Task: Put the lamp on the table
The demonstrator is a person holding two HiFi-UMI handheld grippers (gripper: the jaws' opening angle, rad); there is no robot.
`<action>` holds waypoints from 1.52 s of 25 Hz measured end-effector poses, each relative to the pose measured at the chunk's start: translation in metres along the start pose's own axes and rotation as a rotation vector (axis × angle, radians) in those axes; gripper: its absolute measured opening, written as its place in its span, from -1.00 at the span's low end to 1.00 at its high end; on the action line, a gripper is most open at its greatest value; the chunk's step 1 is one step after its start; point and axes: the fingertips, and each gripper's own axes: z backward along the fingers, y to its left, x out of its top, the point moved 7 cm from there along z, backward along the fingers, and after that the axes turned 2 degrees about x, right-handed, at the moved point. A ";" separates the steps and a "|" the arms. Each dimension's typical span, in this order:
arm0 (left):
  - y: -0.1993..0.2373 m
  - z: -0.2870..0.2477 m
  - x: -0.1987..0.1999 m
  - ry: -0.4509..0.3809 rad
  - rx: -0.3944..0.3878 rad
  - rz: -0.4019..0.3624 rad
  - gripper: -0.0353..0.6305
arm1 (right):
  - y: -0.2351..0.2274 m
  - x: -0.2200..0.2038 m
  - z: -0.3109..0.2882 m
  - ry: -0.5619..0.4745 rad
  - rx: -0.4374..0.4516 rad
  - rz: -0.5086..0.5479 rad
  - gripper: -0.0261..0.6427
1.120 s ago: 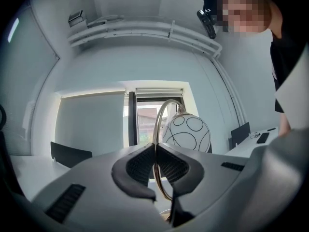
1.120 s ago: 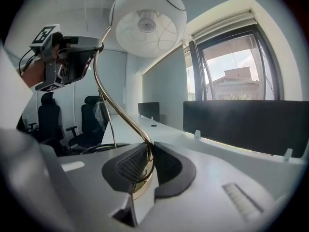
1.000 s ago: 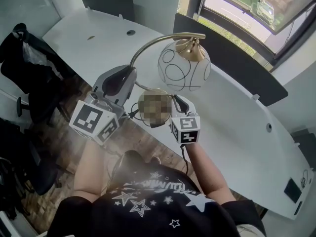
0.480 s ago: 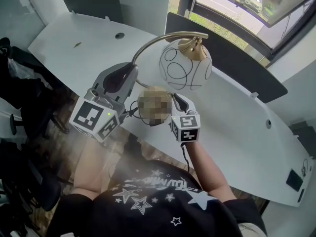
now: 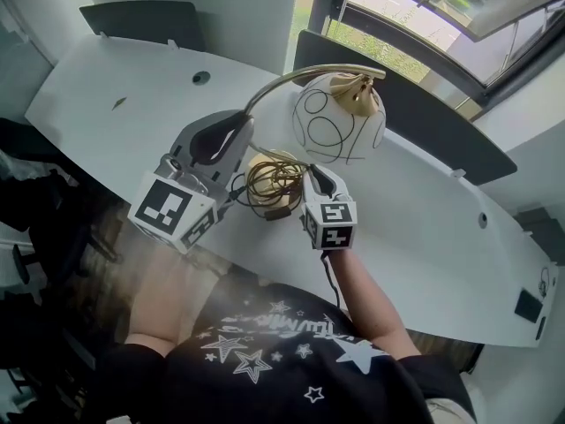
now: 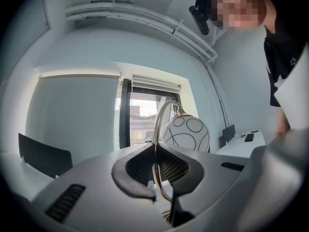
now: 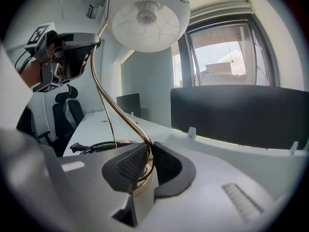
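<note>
The lamp has a white globe shade with thin black rings, a curved brass stem and a round brass base with the black cord coiled on it. My left gripper is shut on the stem partway up, as the left gripper view shows. My right gripper is shut on the foot of the stem just above the base. The base hangs over the near edge of the white table; whether it touches the top I cannot tell.
Dark divider panels stand along the table's far edge, another at the back left. A small black object lies at the table's right end. Windows are behind. An office chair stands left of the table.
The lamp and both grippers have moved forward, from beside the table's near edge to over it. The grips on the stem have not changed.
</note>
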 end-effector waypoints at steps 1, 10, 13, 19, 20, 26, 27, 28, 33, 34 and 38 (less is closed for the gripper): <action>0.004 -0.003 -0.001 -0.003 -0.006 0.001 -0.80 | -0.001 0.000 -0.004 -0.001 -0.009 -0.005 -0.80; 0.074 -0.045 -0.022 0.034 -0.122 0.018 -0.80 | 0.005 0.006 -0.064 0.033 -0.112 -0.075 -0.80; 0.092 -0.059 -0.027 0.039 -0.158 0.028 -0.80 | 0.003 0.009 -0.078 0.046 -0.141 -0.087 -0.80; 0.116 -0.092 -0.046 0.035 -0.220 0.037 -0.80 | -0.013 0.008 -0.104 0.061 -0.203 -0.108 -0.80; 0.119 -0.096 -0.049 0.031 -0.233 0.040 -0.80 | -0.016 0.007 -0.107 0.065 -0.212 -0.112 -0.80; 0.126 -0.115 -0.063 0.051 -0.274 0.034 -0.80 | -0.028 0.002 -0.120 0.083 -0.263 -0.139 -0.80; 0.127 -0.117 -0.066 0.053 -0.281 0.034 -0.80 | -0.030 0.000 -0.121 0.084 -0.269 -0.142 -0.80; 0.127 -0.118 -0.068 0.045 -0.296 0.034 -0.80 | -0.031 0.000 -0.122 0.081 -0.274 -0.141 -0.80; 0.126 -0.114 -0.067 -0.019 -0.337 0.053 -0.80 | -0.029 0.003 -0.113 0.057 -0.289 -0.134 -0.79; 0.127 -0.113 -0.068 -0.026 -0.344 0.058 -0.80 | -0.028 0.003 -0.113 0.057 -0.292 -0.132 -0.80; 0.143 -0.116 -0.079 -0.023 -0.362 0.063 -0.80 | -0.025 0.000 -0.123 0.070 -0.297 -0.118 -0.79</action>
